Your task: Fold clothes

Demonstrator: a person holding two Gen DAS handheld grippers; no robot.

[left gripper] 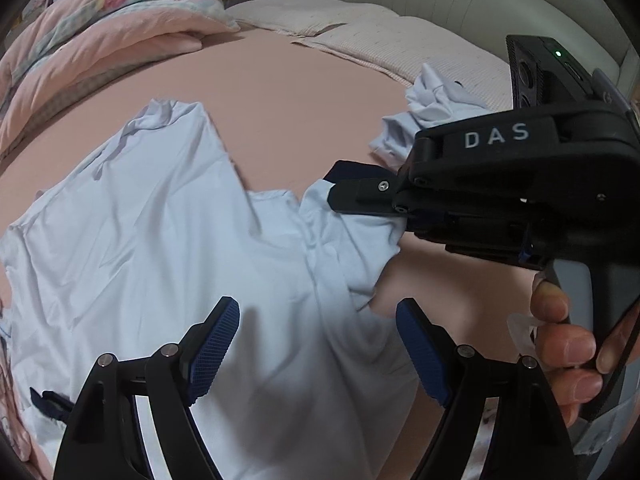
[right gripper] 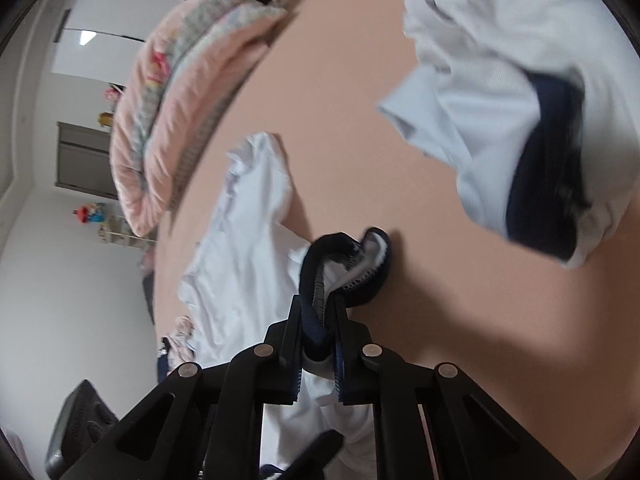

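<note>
Barely begun: pale shirt [left gripper: 168,240] spread unfolded on bed [left gripper: 304,112]; right hand-held gripper [right gripper: 320,320] clamped on navy sleeve cuff [right gripper: 344,264]; left hand-held gripper [left gripper: 316,344] wide, empty; second garment [right gripper: 500,100] untouched.

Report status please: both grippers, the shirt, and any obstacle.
Right gripper shut on navy sleeve cuff. Left gripper open above white shirt. Second garment lies apart; nothing blocking.

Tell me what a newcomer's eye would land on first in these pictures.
First, the pale blue shirt spread over the pink bed sheet, filling the middle of the left wrist view. Next, the right tool, shut on the shirt's navy sleeve cuff, while the left tool hangs open above the shirt. A second crumpled pale garment lies further off, near the pillows.
</note>
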